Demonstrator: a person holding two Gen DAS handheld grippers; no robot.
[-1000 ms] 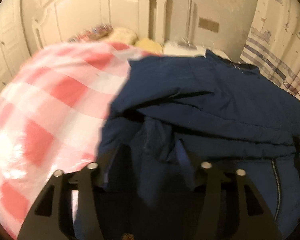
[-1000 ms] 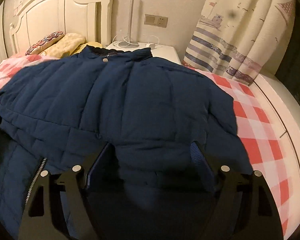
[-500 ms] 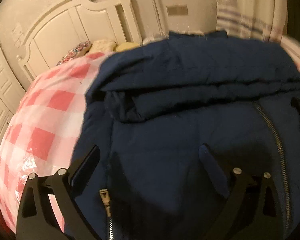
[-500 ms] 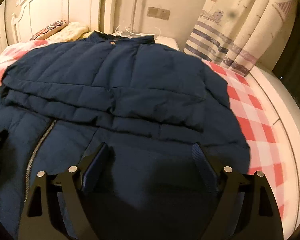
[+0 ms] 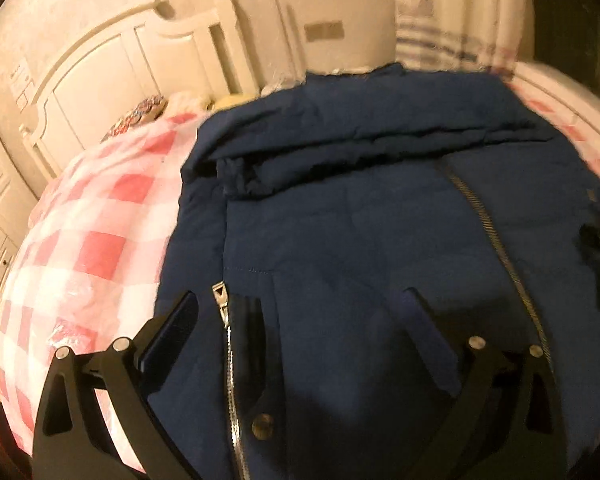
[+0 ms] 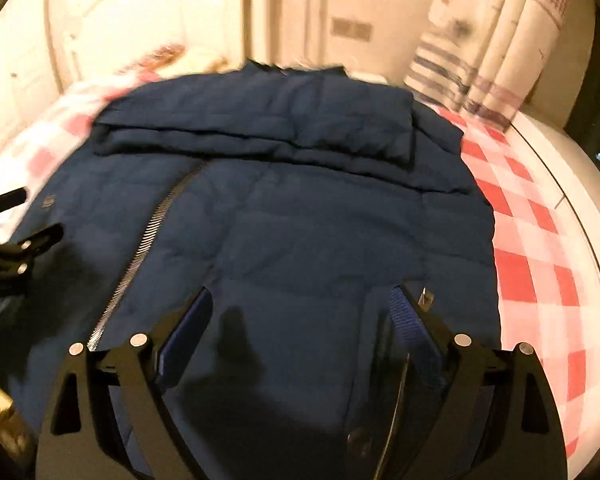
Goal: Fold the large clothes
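A dark blue padded jacket [image 5: 360,208] lies on a bed with a red and white checked cover [image 5: 92,248]. Its sleeves are folded across the upper part, and a silver zip [image 5: 488,224] runs down the front. It fills the right wrist view [image 6: 300,208] too. My left gripper [image 5: 300,300] is open over the jacket's lower left part, beside a zip pull [image 5: 220,296]. My right gripper [image 6: 304,300] is open over the jacket's lower right part. The left gripper also shows at the left edge of the right wrist view [image 6: 16,240].
A white headboard [image 5: 140,60] stands behind the bed, with pillows [image 5: 148,108] at its foot. A striped curtain [image 6: 500,40] hangs at the back right. The bed's white edge [image 6: 580,208] curves along the right side.
Both grippers have pulled back toward the jacket's hem. The left gripper has opened wider and no longer has fabric bunched between its fingers. The jacket's lower front now lies flat.
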